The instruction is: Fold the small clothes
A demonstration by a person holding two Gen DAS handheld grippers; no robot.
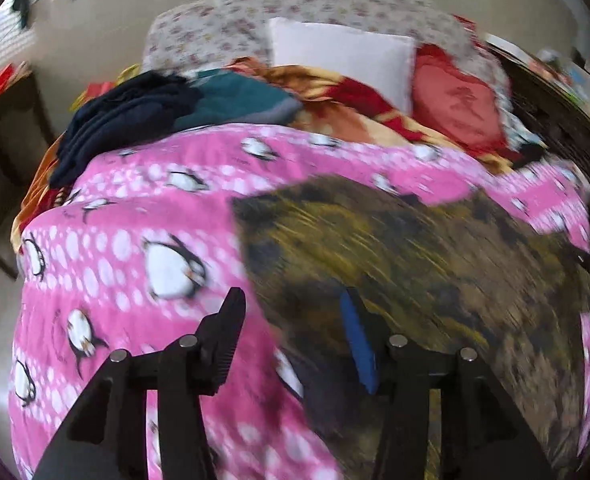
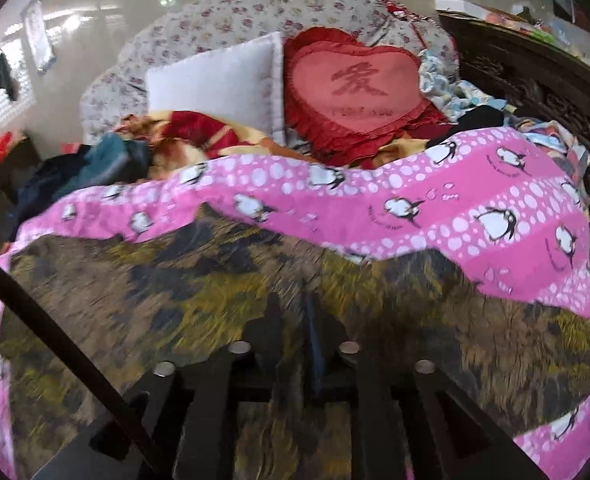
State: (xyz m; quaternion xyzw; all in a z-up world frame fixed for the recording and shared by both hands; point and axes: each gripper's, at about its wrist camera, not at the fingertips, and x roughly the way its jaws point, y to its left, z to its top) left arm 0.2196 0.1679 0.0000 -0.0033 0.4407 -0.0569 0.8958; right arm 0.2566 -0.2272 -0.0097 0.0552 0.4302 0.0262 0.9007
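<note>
Camo-print garment lies spread flat on the pink penguin blanket on the bed, blurred in both views. Left gripper: jaws apart, nothing pinched, hovering at the garment's left edge, 1 finger over pink, 1 over camo. Right gripper: jaws slightly apart over the garment's middle; too smeared to tell whether cloth sits between them. Heart-shaped red cushion and white pillow behind.
</note>
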